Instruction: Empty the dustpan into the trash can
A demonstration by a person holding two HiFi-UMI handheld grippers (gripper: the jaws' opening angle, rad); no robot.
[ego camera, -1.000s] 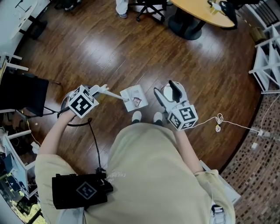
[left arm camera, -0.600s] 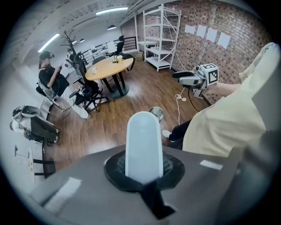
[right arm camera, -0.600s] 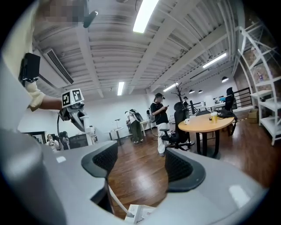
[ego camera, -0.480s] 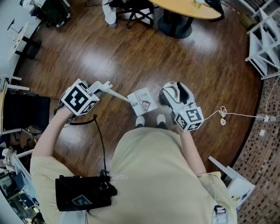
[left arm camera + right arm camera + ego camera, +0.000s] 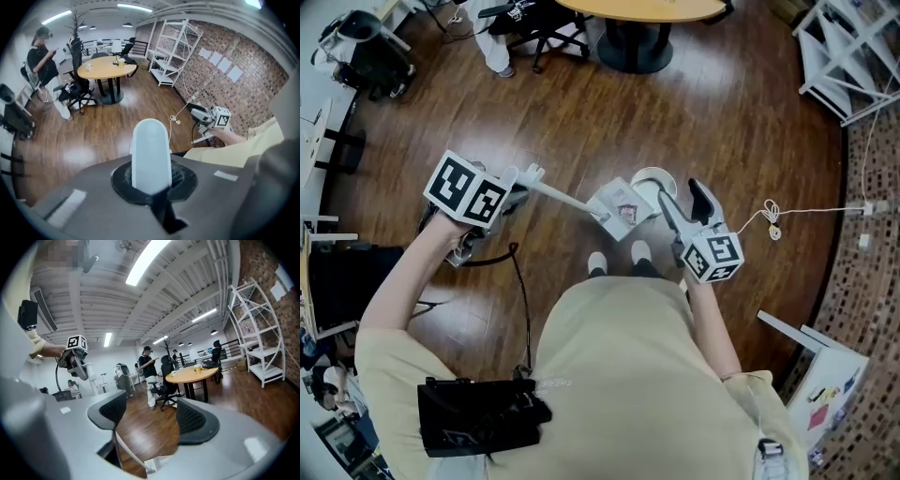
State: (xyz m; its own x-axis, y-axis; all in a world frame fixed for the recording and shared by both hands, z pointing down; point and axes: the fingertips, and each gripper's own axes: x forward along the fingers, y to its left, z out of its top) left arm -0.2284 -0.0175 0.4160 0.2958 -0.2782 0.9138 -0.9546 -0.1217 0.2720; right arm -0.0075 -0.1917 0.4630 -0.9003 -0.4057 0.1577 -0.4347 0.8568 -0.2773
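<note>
- In the person's left hand, the left hand-held gripper (image 5: 520,183) is clamped tight on the long white handle (image 5: 567,199) of the white plastic dustpan (image 5: 619,208).
- The right hand-held gripper (image 5: 146,420) has just been closing; its jaws stand apart with nothing between them.
- Past the feet, the dustpan holds paper scraps just beside the round white trash can (image 5: 654,178); as I judge it, tipping them in remains.

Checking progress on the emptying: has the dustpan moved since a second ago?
Yes. In the head view the dustpan has shifted right, from above the left shoe to the trash can rim.
</note>
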